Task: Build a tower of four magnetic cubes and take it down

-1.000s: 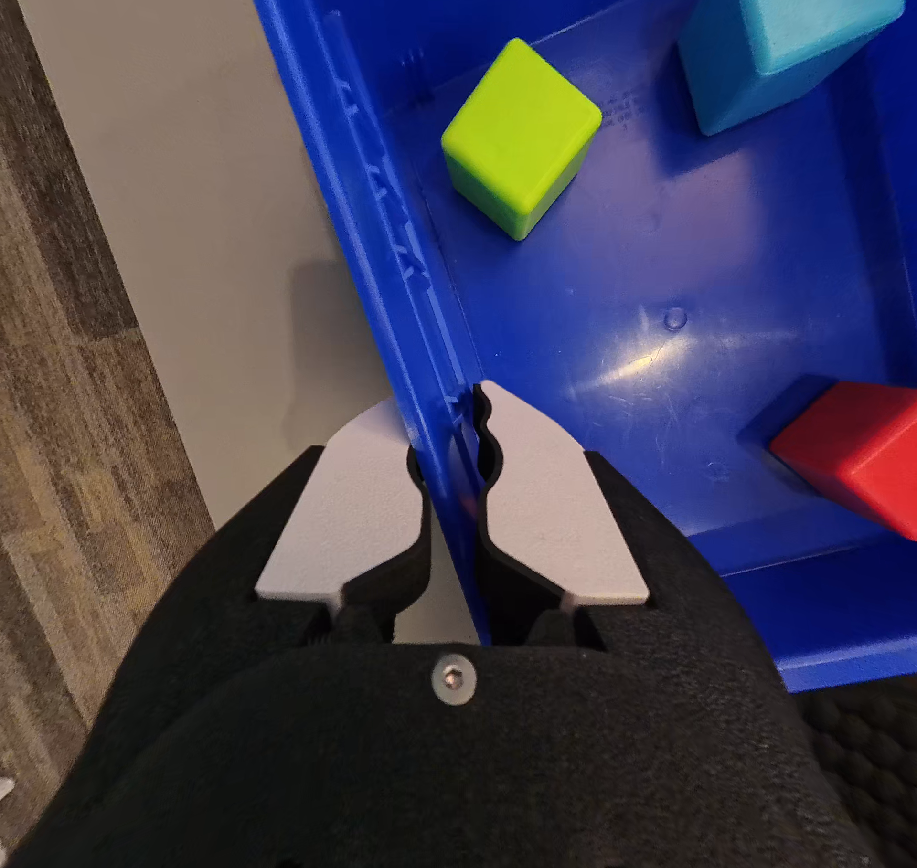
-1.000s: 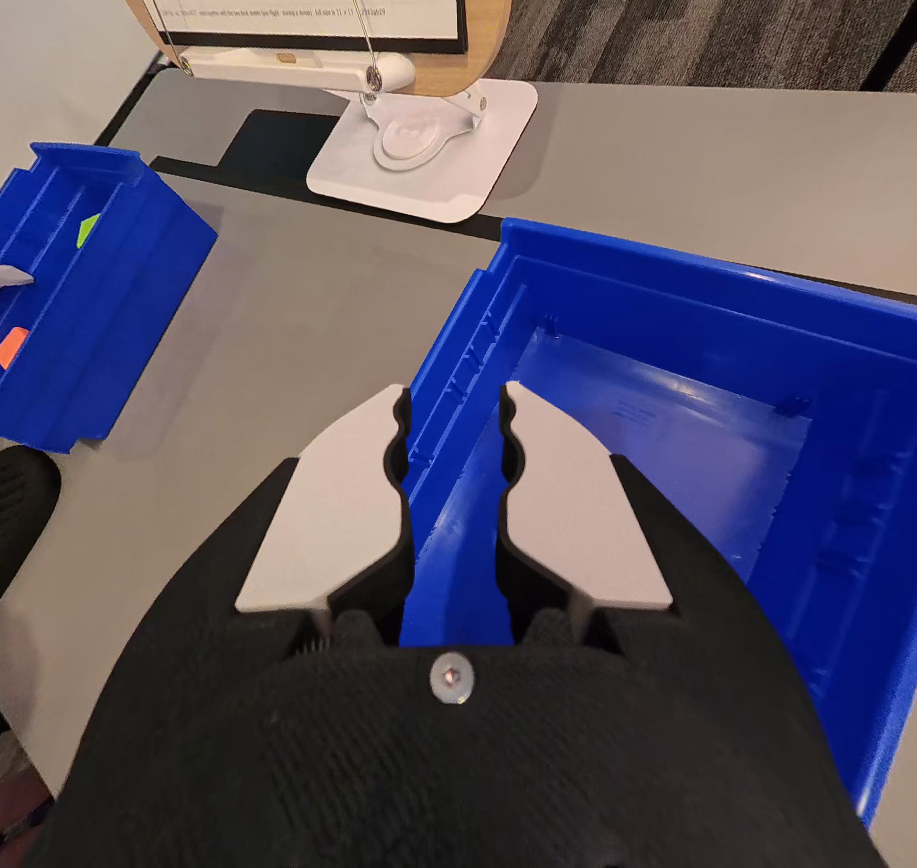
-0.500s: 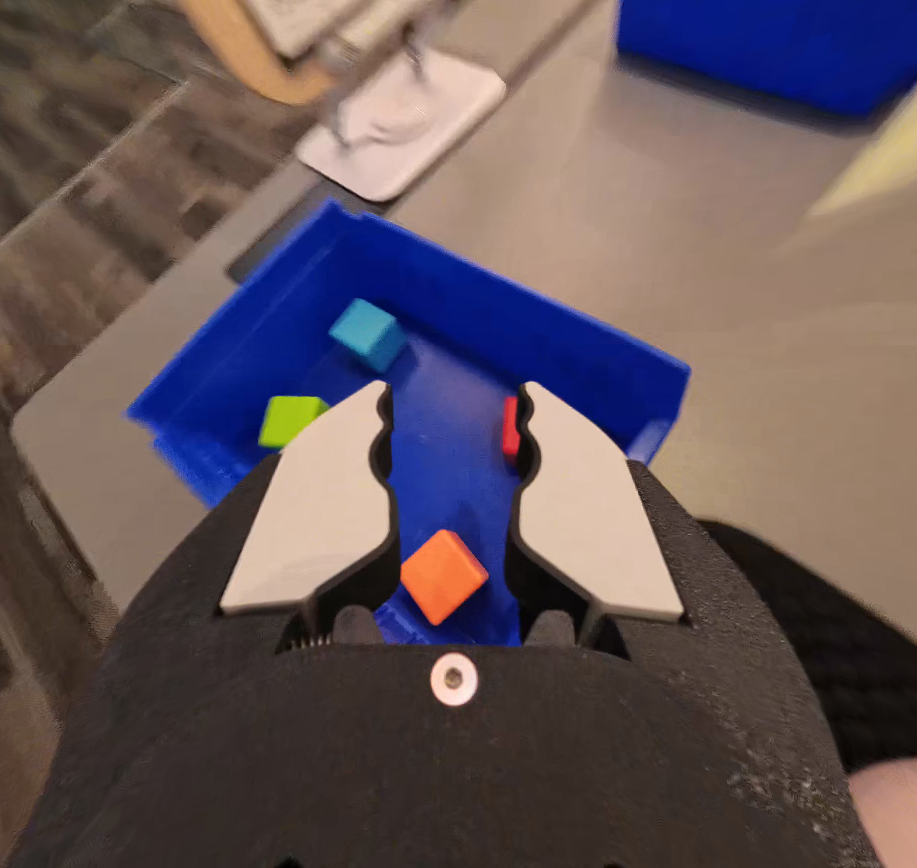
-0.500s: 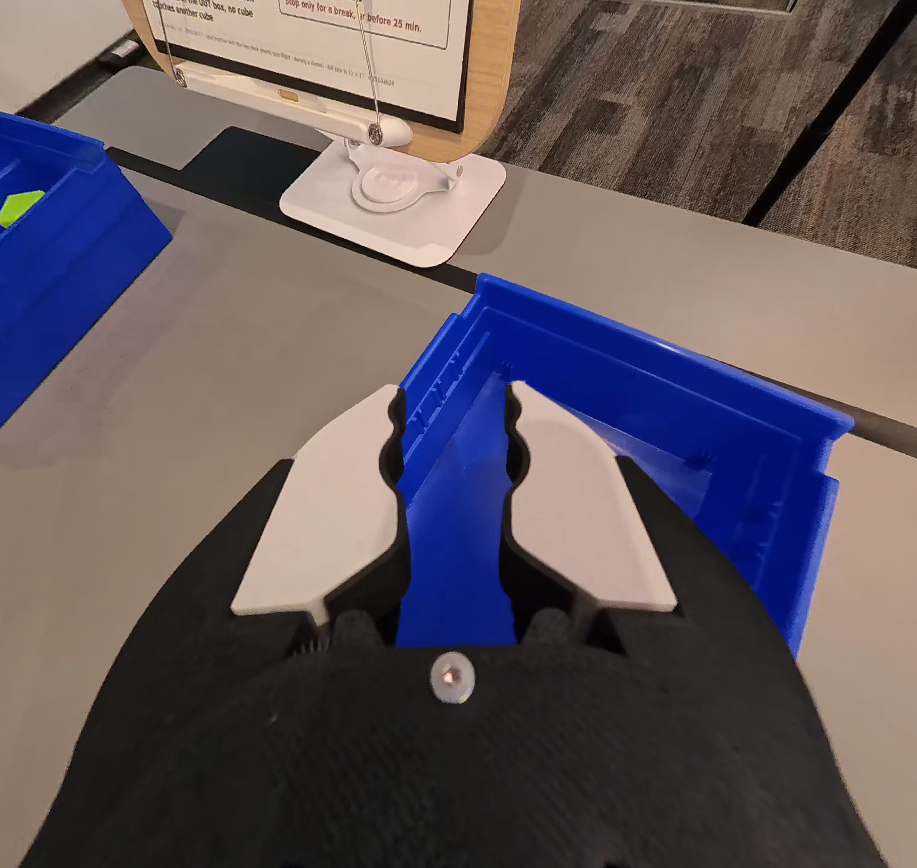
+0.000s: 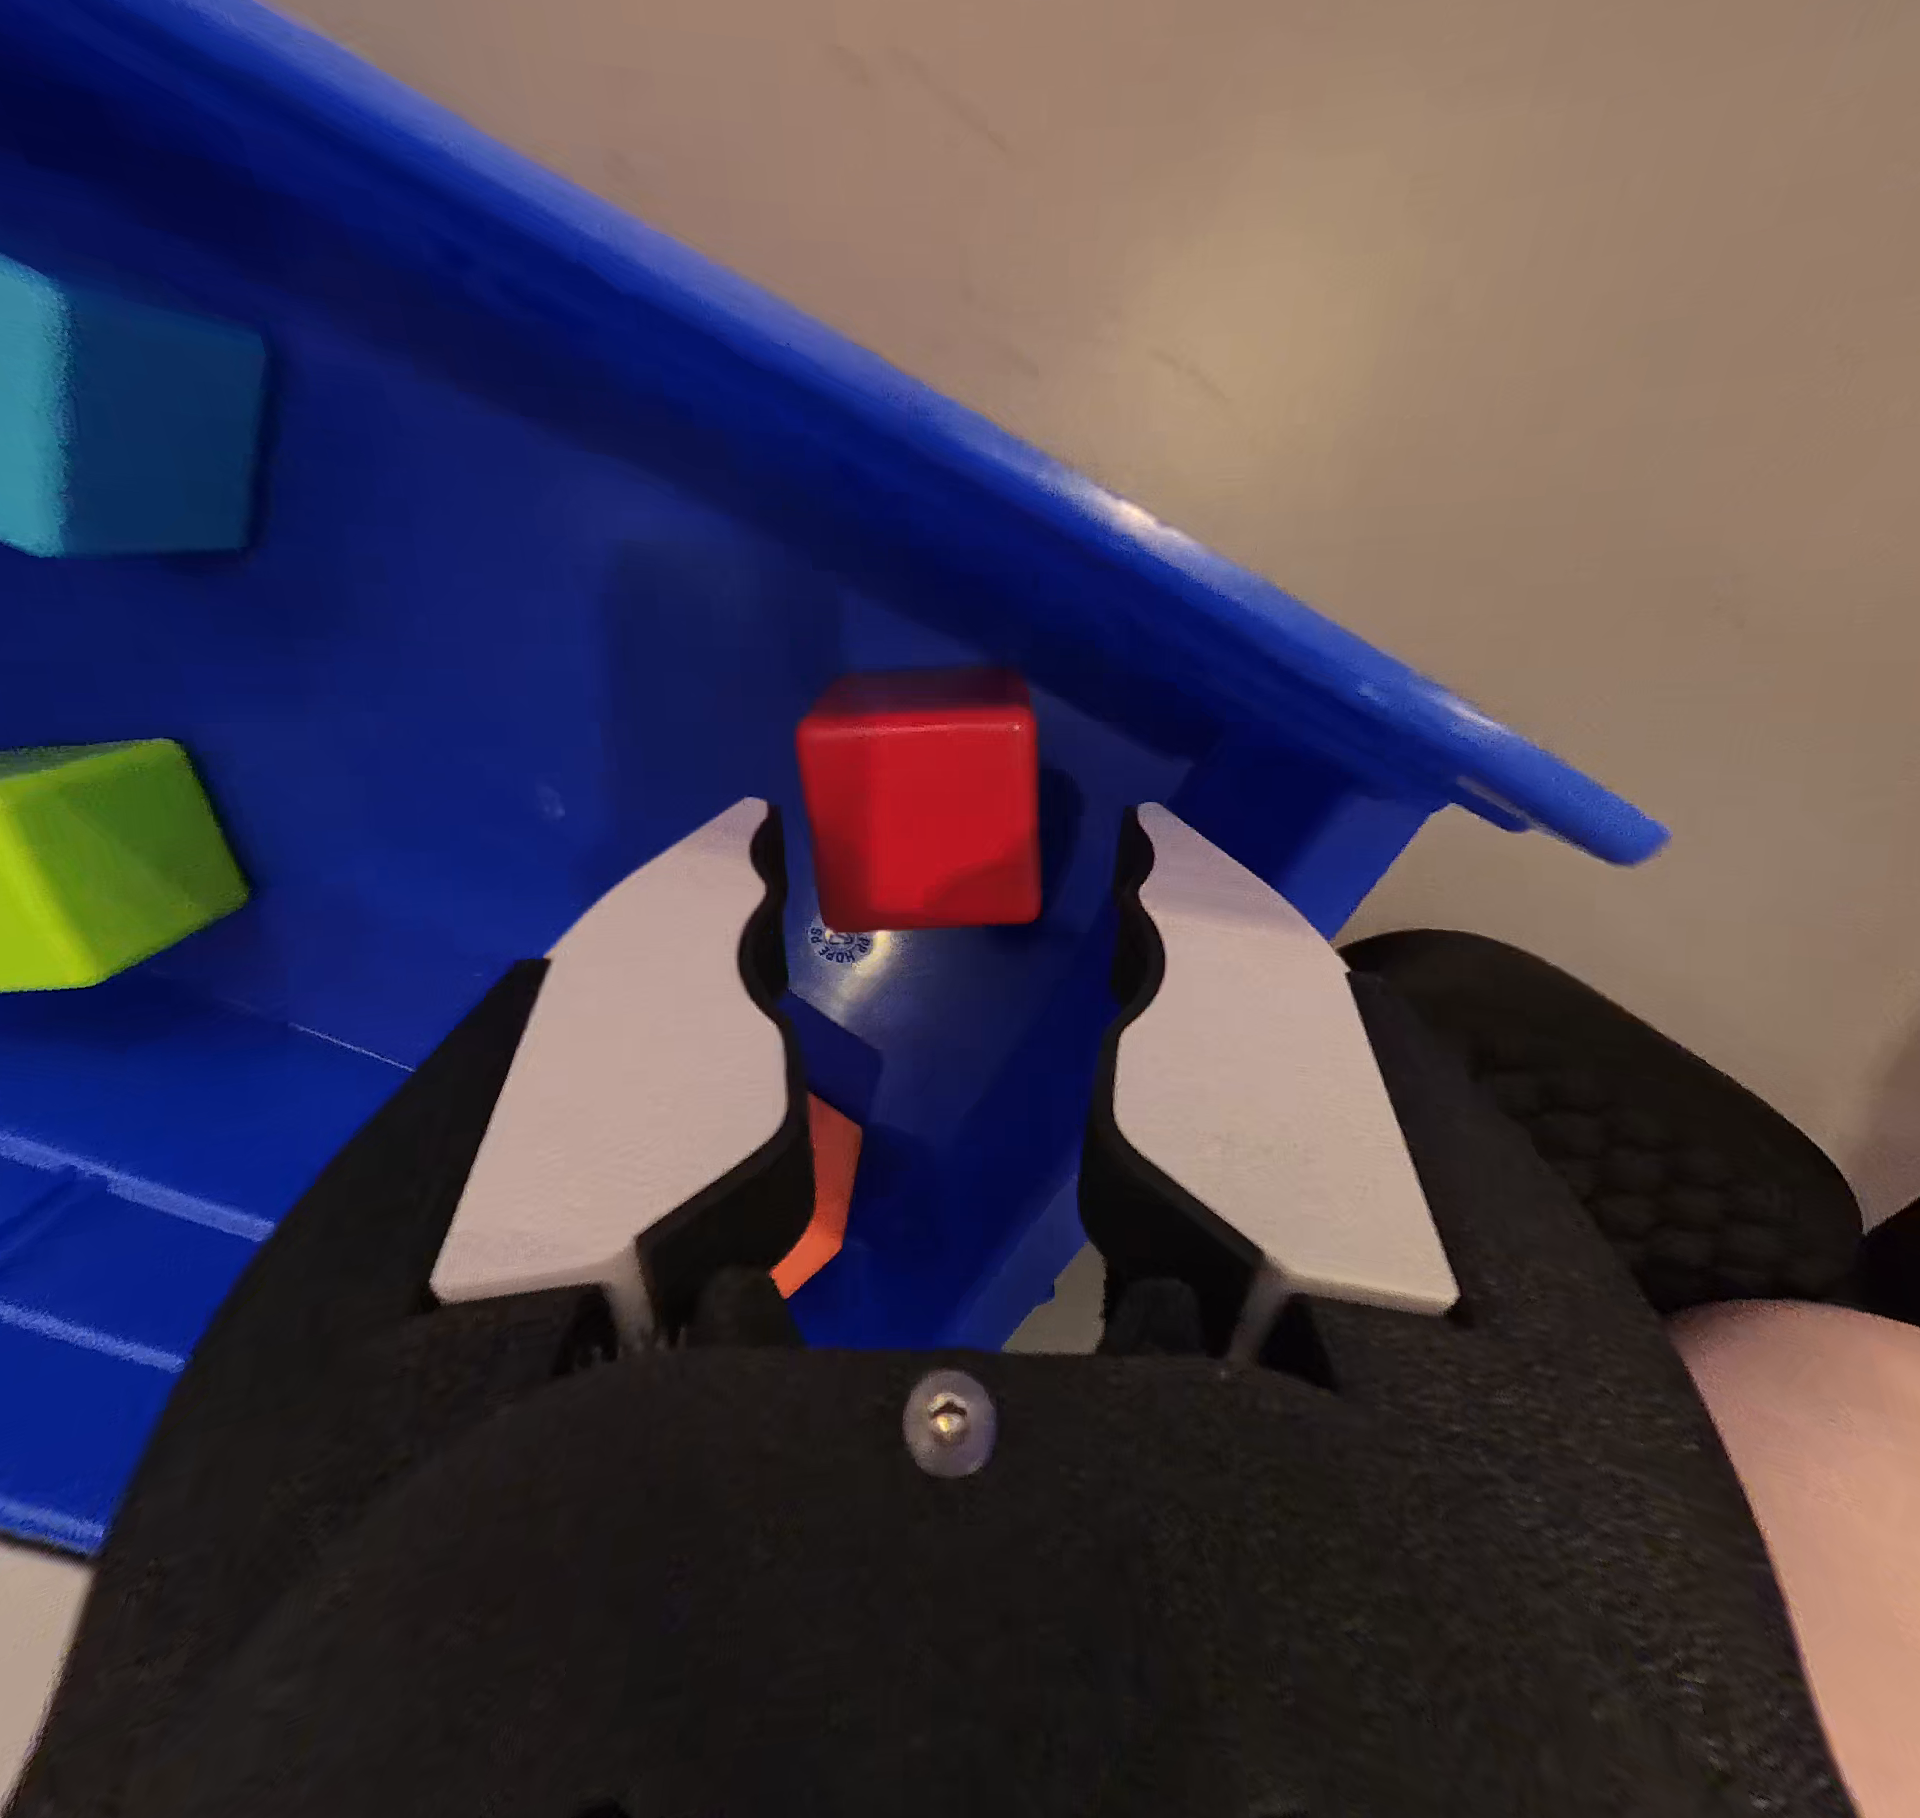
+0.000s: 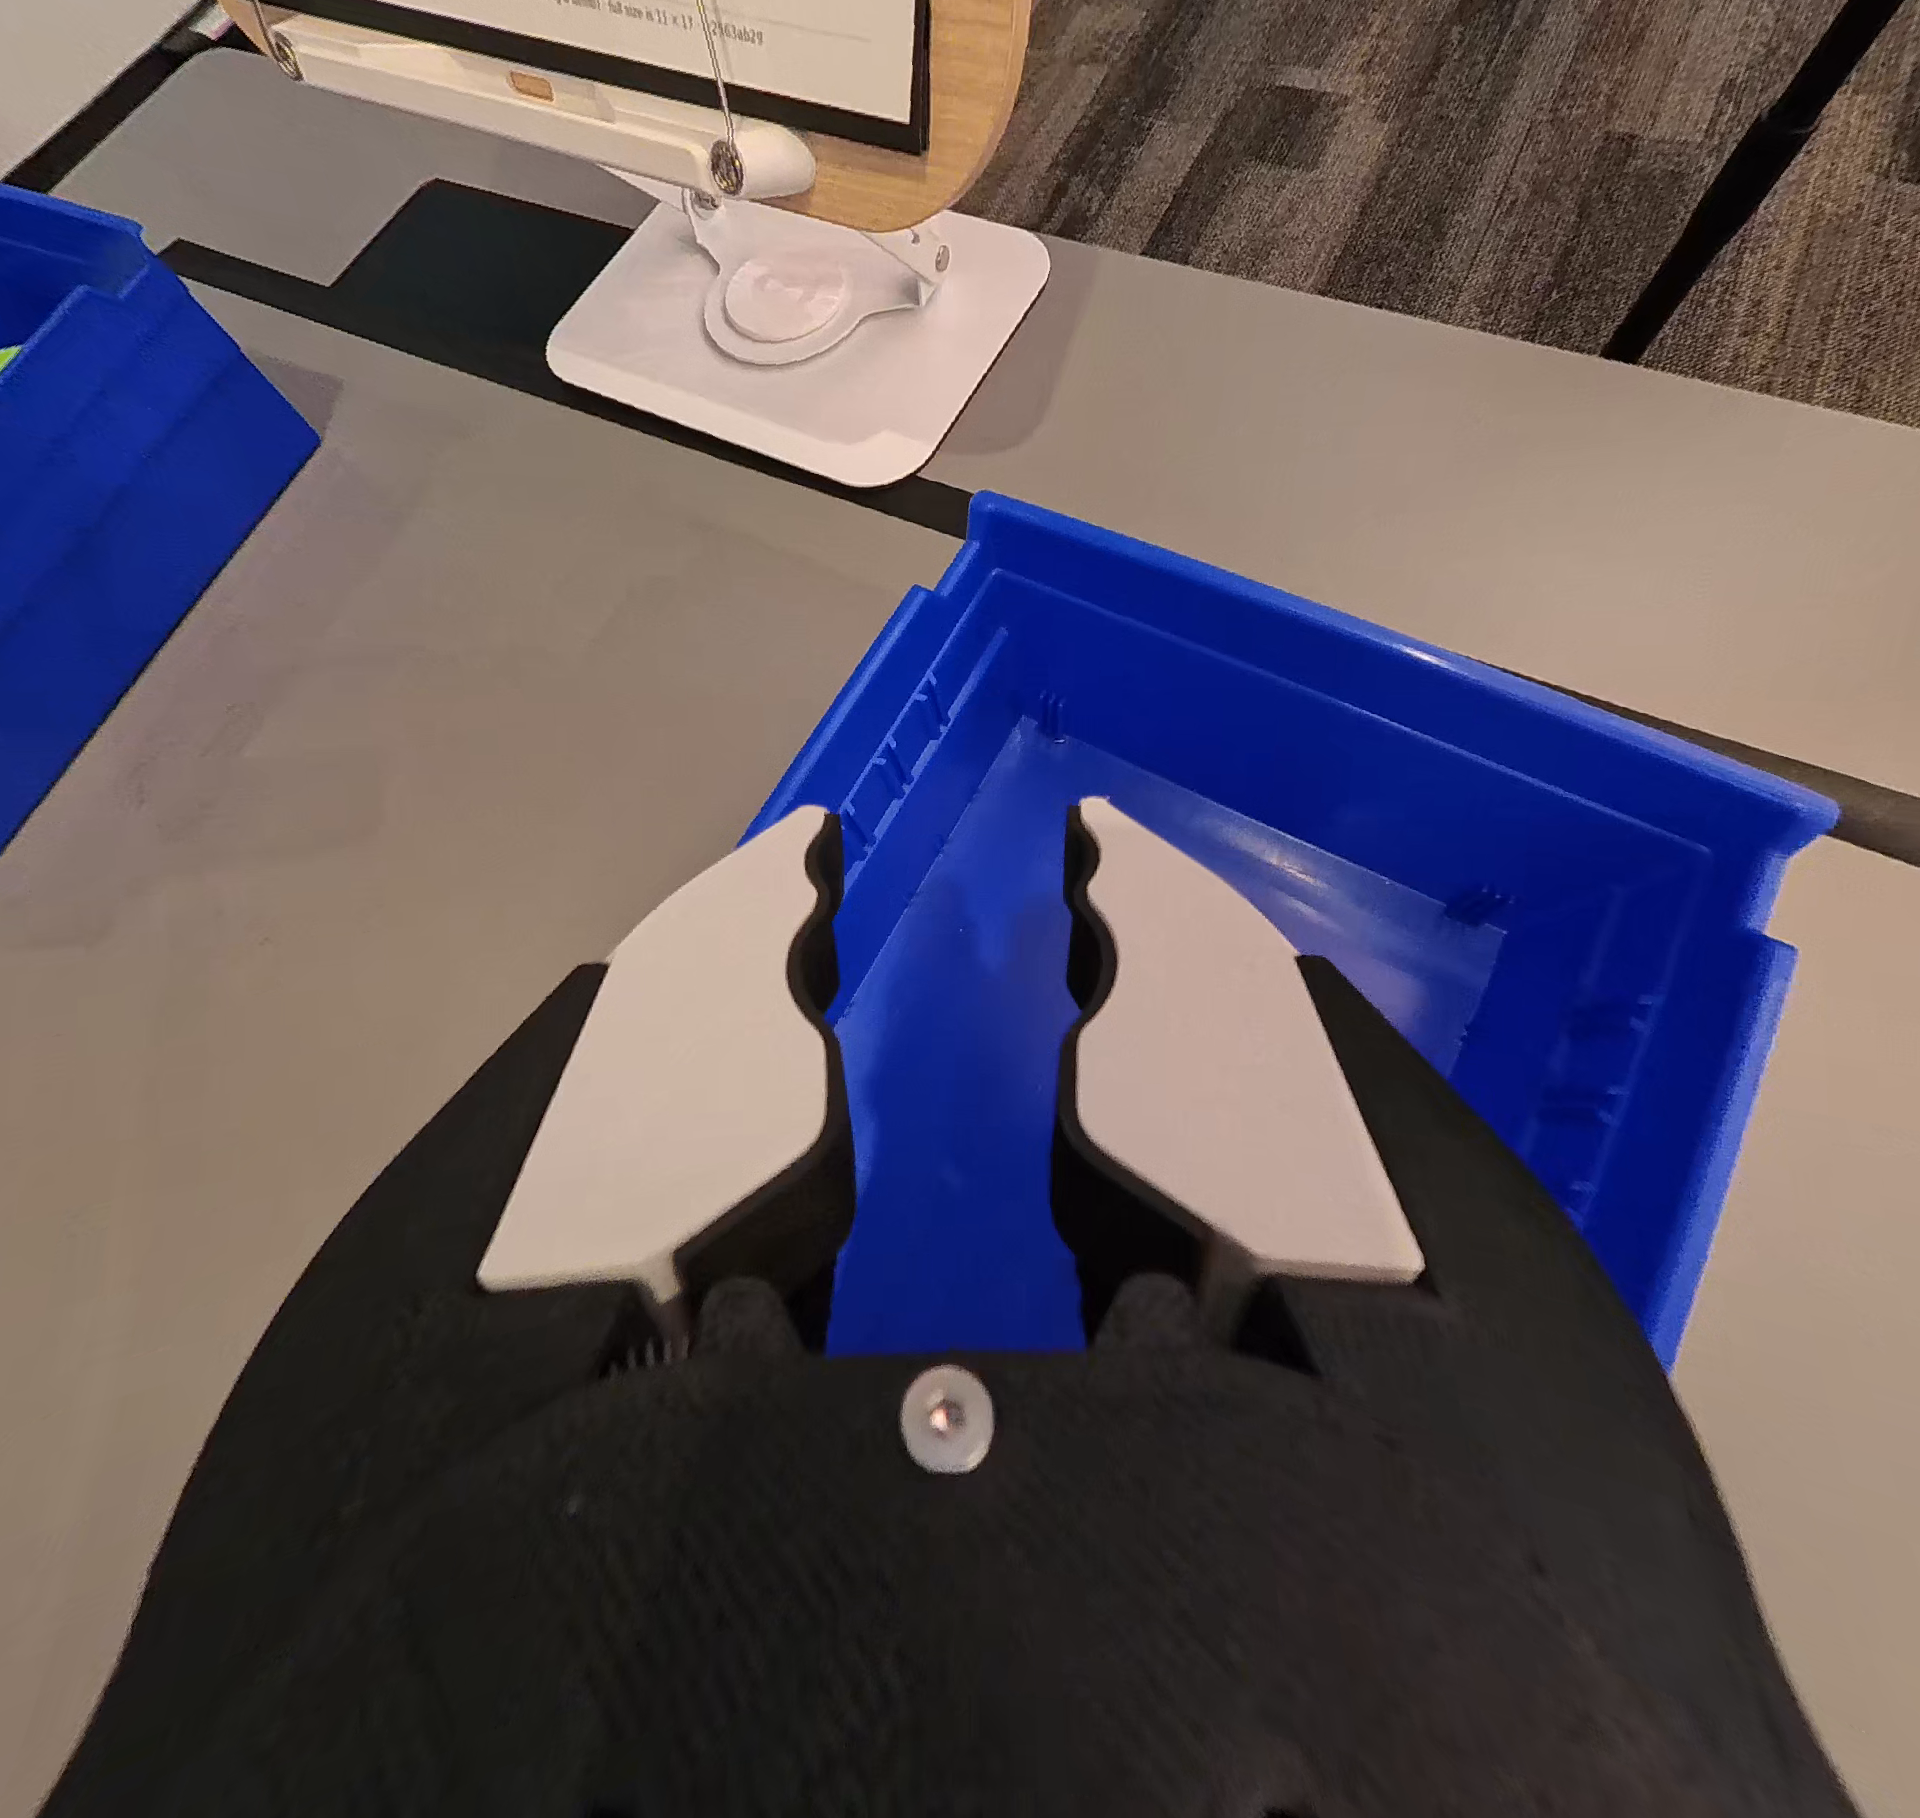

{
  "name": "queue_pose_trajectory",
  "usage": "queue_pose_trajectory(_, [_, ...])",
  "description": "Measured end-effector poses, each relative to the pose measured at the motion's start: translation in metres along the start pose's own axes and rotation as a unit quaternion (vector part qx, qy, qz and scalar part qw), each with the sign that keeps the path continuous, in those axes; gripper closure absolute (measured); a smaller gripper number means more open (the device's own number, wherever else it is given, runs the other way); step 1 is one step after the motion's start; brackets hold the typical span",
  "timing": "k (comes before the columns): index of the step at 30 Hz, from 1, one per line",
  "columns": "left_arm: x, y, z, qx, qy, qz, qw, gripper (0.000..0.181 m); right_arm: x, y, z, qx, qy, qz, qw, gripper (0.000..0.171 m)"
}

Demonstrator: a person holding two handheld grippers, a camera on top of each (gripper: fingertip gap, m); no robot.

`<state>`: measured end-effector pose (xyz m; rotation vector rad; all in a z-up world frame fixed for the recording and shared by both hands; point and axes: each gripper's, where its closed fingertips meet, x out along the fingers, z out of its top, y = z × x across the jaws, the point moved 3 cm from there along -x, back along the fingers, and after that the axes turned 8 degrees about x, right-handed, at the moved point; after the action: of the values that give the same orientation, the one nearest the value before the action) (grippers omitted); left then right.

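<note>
My left claw is spread wide inside the blue bin, gripping nothing; the red cube sits just ahead of the tips, close to the bin's far wall. An orange cube peeks beside my left finger, with green and teal cubes farther from the red one. My right claw hangs parted and empty over the second bin on the bench. I think a skewed closure could shove red against the wall, or magnets could drag orange along
</note>
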<state>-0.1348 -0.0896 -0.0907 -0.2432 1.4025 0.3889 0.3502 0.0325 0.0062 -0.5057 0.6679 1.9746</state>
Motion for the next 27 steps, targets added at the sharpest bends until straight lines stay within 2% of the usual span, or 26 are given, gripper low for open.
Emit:
queue_pose_trajectory(5, [0.016, 0.007, -0.01, -0.002, 0.053, 0.013, 0.999, 0.128, 0.001, -0.002, -0.003, 0.0, 0.009, 0.001, 1.0, 0.129])
queue_pose_trajectory(7, [0.015, 0.007, -0.008, 0.002, 0.037, 0.01, 0.999, 0.133, 0.0, -0.002, -0.003, 0.001, 0.009, 0.002, 1.0, 0.129])
queue_pose_trajectory(12, [0.001, 0.007, -0.005, 0.029, -0.005, 0.019, 0.999, 0.134, 0.001, -0.007, -0.006, 0.006, 0.016, 0.002, 1.0, 0.129])
queue_pose_trajectory(16, [-0.031, 0.014, -0.016, 0.001, -0.028, 0.066, 0.997, 0.134, 0.003, -0.013, -0.009, 0.016, 0.023, 0.005, 1.0, 0.129])
queue_pose_trajectory(19, [-0.075, 0.015, -0.017, -0.005, -0.068, 0.15, 0.986, 0.134, 0.005, -0.018, -0.012, 0.023, 0.029, 0.006, 0.999, 0.129])
queue_pose_trajectory(22, [-0.126, 0.006, 0.009, 0.027, -0.153, 0.253, 0.955, 0.135, 0.005, -0.019, -0.012, 0.029, 0.028, 0.011, 0.999, 0.129])
queue_pose_trajectory(24, [-0.155, -0.004, 0.042, 0.053, -0.219, 0.31, 0.924, 0.134, 0.006, -0.019, -0.012, 0.03, 0.031, 0.014, 0.999, 0.129])
queue_pose_trajectory(27, [-0.158, -0.032, 0.106, 0.124, -0.307, 0.305, 0.893, 0.135, 0.007, -0.016, -0.012, 0.027, 0.032, 0.017, 0.999, 0.128])
